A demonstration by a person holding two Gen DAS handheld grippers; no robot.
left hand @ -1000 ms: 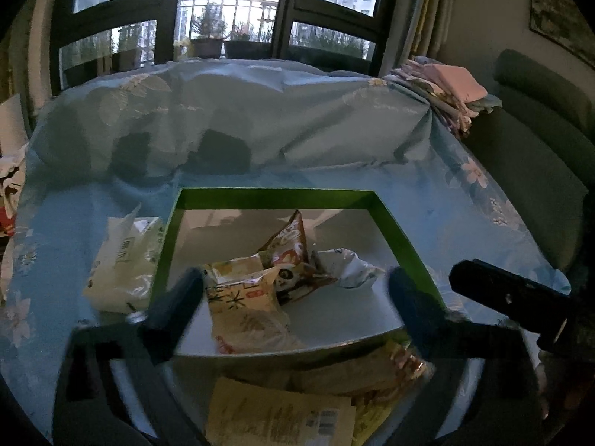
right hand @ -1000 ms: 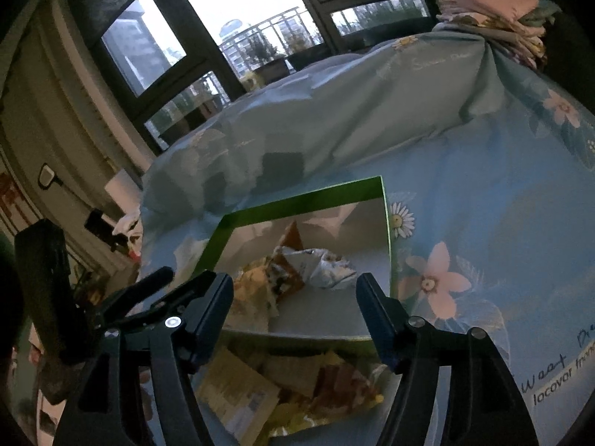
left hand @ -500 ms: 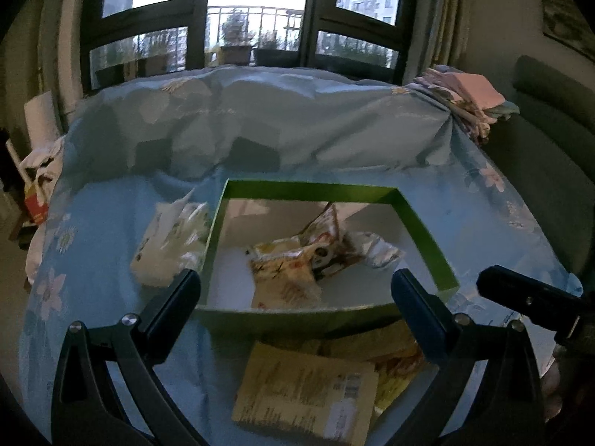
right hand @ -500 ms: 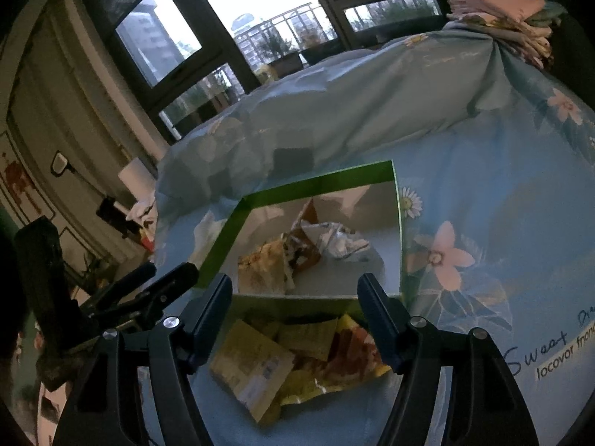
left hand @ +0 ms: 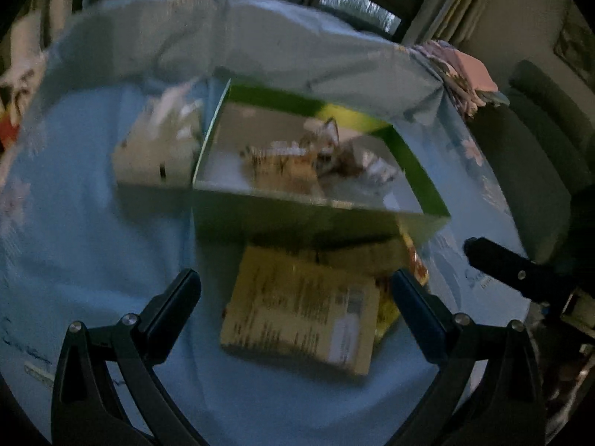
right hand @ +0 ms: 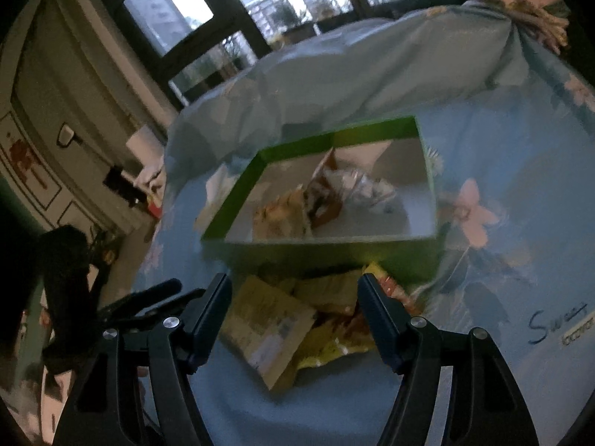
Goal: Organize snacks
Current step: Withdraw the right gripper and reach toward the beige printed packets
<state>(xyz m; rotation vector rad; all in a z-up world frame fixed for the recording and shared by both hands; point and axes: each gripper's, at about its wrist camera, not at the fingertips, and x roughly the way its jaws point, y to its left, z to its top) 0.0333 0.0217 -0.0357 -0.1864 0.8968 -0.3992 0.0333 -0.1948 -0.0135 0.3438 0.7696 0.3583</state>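
Both hand-held grippers, left (left hand: pixel 295 290) and right (right hand: pixel 293 297), gape wide (holding nothing) over loose snack packets (right hand: pixel 297 319) before the green box (right hand: pixel 323 251), likely the next pickup.

Print on the yellow packet (left hand: pixel 301 308) just before the green box (left hand: pixel 316 219) is smeared unreadable — packets inside the box blur together, and those beneath the yellow packet stay partly hidden.
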